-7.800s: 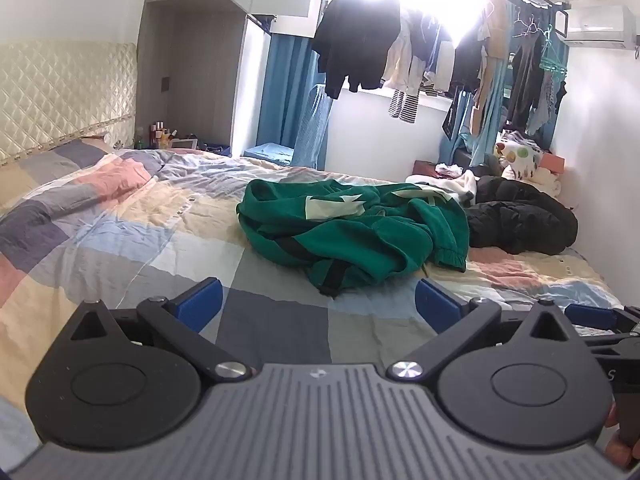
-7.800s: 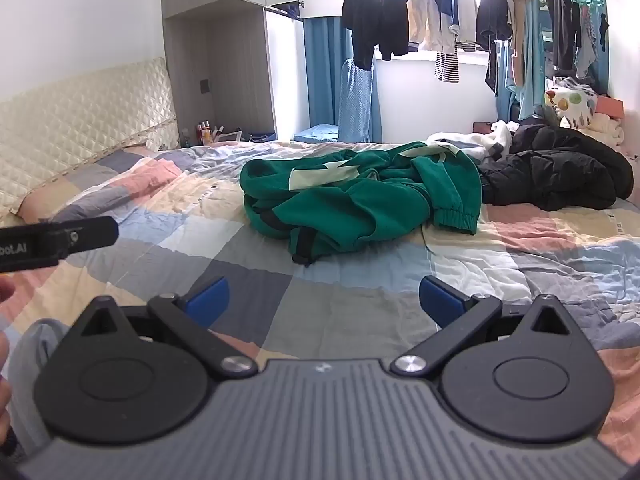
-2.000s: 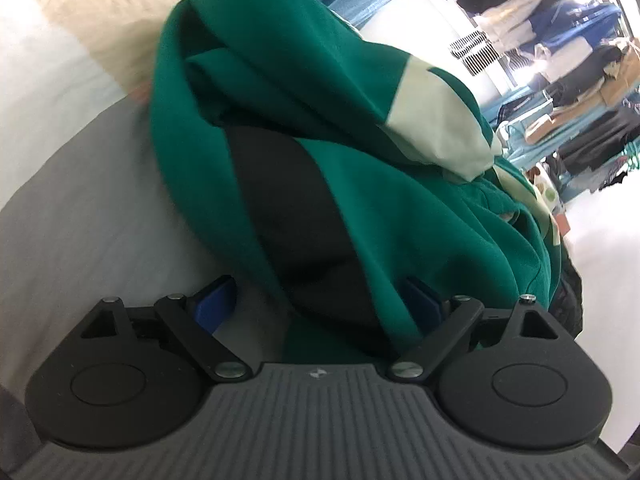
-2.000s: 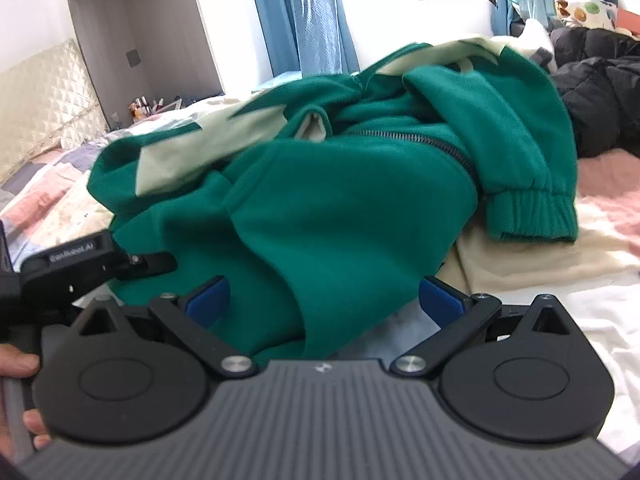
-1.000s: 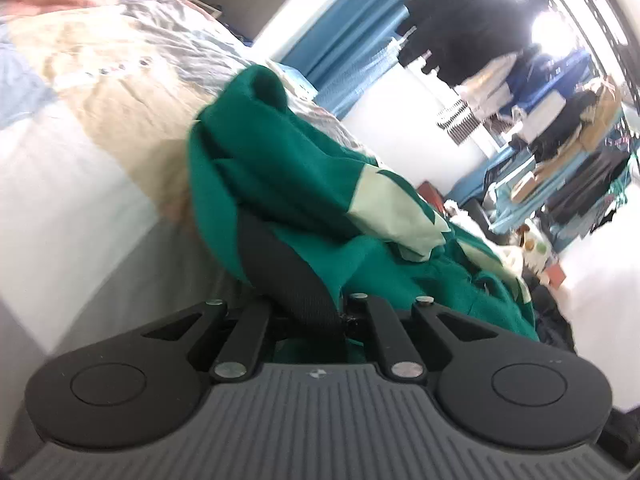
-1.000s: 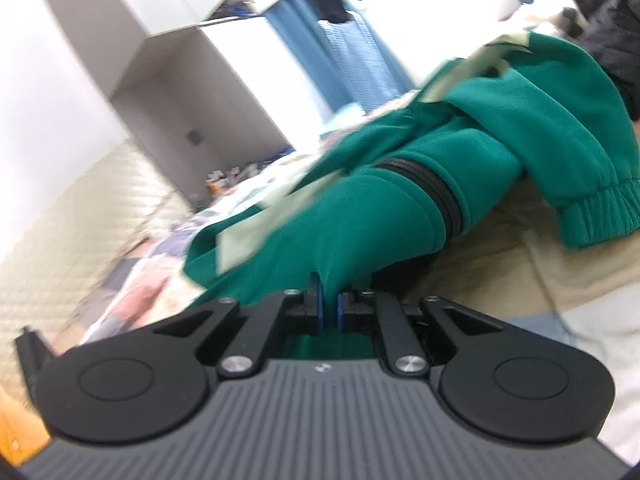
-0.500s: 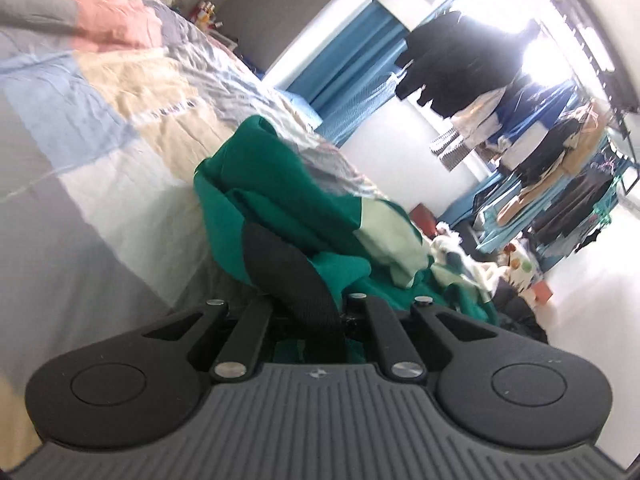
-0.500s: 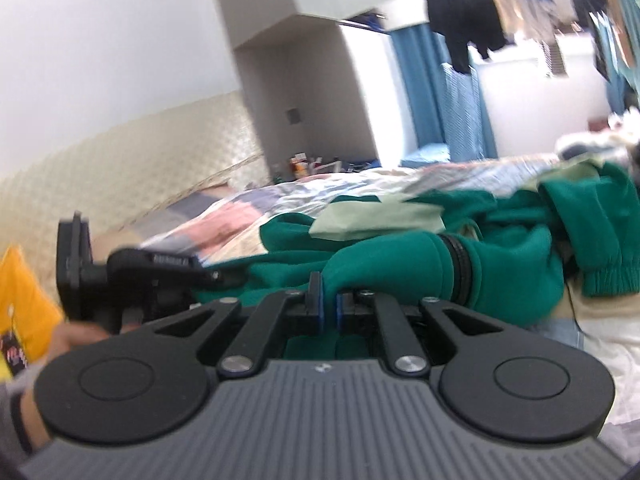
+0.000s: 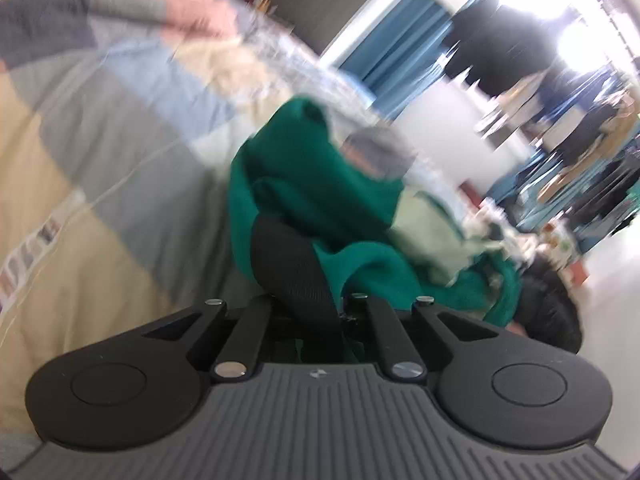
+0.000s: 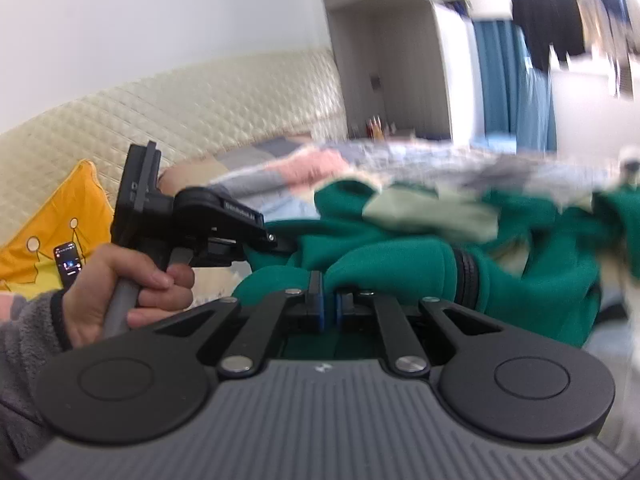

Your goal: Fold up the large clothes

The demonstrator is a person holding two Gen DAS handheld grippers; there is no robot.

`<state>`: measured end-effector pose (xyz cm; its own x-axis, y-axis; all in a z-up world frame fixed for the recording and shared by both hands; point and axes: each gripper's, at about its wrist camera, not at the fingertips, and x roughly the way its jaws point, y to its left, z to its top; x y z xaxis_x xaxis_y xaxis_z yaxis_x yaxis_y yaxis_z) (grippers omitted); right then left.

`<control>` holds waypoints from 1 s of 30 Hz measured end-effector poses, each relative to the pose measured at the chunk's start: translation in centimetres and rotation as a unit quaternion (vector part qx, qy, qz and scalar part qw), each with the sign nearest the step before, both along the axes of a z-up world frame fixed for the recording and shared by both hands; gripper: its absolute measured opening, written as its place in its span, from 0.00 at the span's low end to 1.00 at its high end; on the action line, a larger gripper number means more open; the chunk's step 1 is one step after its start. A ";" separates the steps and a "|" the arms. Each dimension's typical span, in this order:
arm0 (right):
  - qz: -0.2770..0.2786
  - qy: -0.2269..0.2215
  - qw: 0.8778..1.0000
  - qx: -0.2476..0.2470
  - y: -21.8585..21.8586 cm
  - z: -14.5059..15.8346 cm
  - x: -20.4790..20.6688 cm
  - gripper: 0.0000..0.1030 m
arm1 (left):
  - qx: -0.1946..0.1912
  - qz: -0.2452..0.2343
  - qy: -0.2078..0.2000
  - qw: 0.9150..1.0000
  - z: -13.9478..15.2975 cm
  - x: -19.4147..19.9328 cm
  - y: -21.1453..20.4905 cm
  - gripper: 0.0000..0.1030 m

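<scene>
No lettering reads clearly: the white print on the black handheld left gripper (image 10: 276,242) and the lit black phone screen (image 10: 69,264) are blurred.

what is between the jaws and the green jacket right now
Nothing visible. The left gripper is clamped on the green jacket at its black band, and the right gripper is clamped on a green fold of it.

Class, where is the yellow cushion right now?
In the right wrist view, the yellow cushion sits far left against the quilted headboard, behind the left hand.
</scene>
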<state>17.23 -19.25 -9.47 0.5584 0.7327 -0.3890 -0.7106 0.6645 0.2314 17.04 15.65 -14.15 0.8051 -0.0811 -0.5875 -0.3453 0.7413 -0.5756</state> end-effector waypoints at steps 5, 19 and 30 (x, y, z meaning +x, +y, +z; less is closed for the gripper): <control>-0.014 0.075 0.997 -0.012 0.4 -3.0 0.7 0.10 | 0.013 -0.003 0.040 0.999 -0.8 0.2 -0.5 0.13; -0.024 0.173 0.985 0.008 -2.2 -2.3 1.2 0.49 | 0.042 0.011 0.022 0.999 2.9 -0.2 -0.2 0.63; -0.029 0.229 0.972 0.036 -6.8 -0.2 1.8 0.73 | 0.099 -0.015 -0.057 0.993 8.0 1.6 -1.7 0.79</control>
<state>18.99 -26.09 -9.63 0.3801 0.7397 -0.5553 -0.4845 0.6707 0.5616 18.65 13.99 -6.19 0.8661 0.0013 -0.4999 -0.2622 0.8525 -0.4522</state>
